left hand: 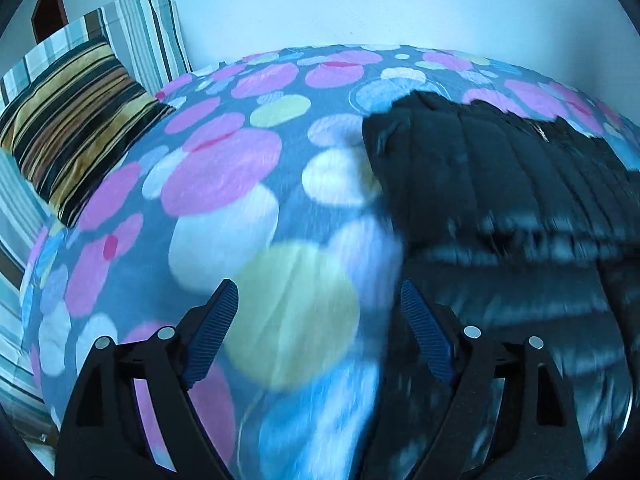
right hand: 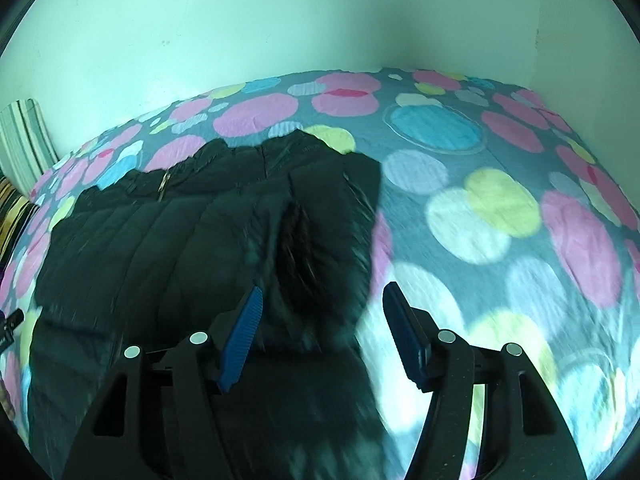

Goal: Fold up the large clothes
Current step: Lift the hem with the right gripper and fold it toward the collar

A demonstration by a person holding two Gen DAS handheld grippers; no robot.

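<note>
A black quilted jacket [right hand: 168,232] lies spread on a bed with a polka-dot cover [right hand: 500,208]. A dark fur-like trim [right hand: 296,256] runs along a fold near its right edge, and a zipper pull [right hand: 164,184] shows at the far side. In the left wrist view the jacket [left hand: 500,184] fills the right side. My left gripper [left hand: 318,332] is open and empty above the cover, at the jacket's left edge. My right gripper [right hand: 322,332] is open and empty over the jacket's right edge. Near parts of both views are blurred.
A striped brown cushion [left hand: 68,120] and a blue-striped pillow [left hand: 148,36] lean at the bed's far left against a pale wall [left hand: 360,0]. The dotted cover [left hand: 224,184] stretches left of the jacket. A wall corner [right hand: 384,52] stands behind the bed.
</note>
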